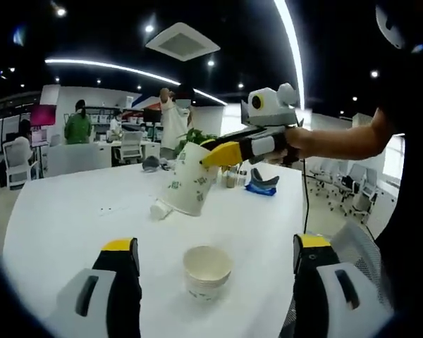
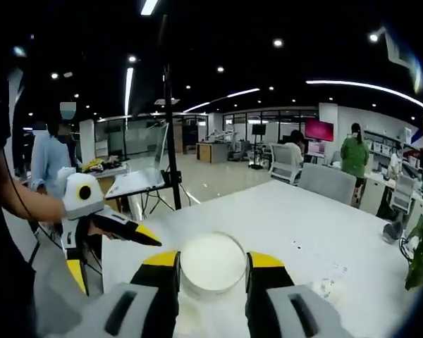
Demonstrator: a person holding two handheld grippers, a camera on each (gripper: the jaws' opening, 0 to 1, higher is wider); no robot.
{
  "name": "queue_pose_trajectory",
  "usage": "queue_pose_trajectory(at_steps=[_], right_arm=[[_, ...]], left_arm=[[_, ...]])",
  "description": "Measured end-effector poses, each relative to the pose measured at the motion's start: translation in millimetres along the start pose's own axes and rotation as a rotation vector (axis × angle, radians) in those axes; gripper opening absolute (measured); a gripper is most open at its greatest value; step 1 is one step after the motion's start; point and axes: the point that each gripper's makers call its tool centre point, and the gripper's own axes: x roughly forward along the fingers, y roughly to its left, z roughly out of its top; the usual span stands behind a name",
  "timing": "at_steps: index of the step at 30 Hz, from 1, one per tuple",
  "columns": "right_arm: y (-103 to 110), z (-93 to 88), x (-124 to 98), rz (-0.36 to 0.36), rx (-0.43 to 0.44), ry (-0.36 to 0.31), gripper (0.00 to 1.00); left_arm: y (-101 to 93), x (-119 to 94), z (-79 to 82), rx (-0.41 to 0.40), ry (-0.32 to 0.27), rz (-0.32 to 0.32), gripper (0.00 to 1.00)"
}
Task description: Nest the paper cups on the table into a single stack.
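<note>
White table [image 1: 70, 211] carries one upright paper cup [image 1: 206, 271] between the spread, empty jaws of the left gripper [image 1: 215, 264]. Right gripper [image 1: 215, 155] clamps a tilted cup [image 1: 190, 186] aloft. Nesting not yet done; a small object beyond, possibly another cup, remains.
</note>
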Motion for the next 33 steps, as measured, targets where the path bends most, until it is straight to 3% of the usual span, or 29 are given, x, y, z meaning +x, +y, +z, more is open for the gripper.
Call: queue_pose_trajectory(at_steps=[11, 18, 27, 33], right_arm=[[35.7, 14.8, 0.4, 0.104, 0.024, -0.048, 0.35], [52.9, 26.2, -1.3, 0.166, 0.088, -0.108, 0.35], [64.3, 15.9, -2.4, 0.218, 0.101, -0.107, 0.35], [68.3, -2.2, -3.5, 0.261, 0.092, -0.071, 0.35]], left_arm=[[-4.5, -4.5, 20.7, -0.048, -0.074, -0.032, 0.69], [-3.8, -14.1, 35.3, -0.098, -0.135, -0.039, 0.59], [0.5, -23.4, 42.6, -0.129, -0.173, -0.041, 0.5], [-2.3, -29.0, 43.8, -0.145, -0.175, -0.064, 0.46]])
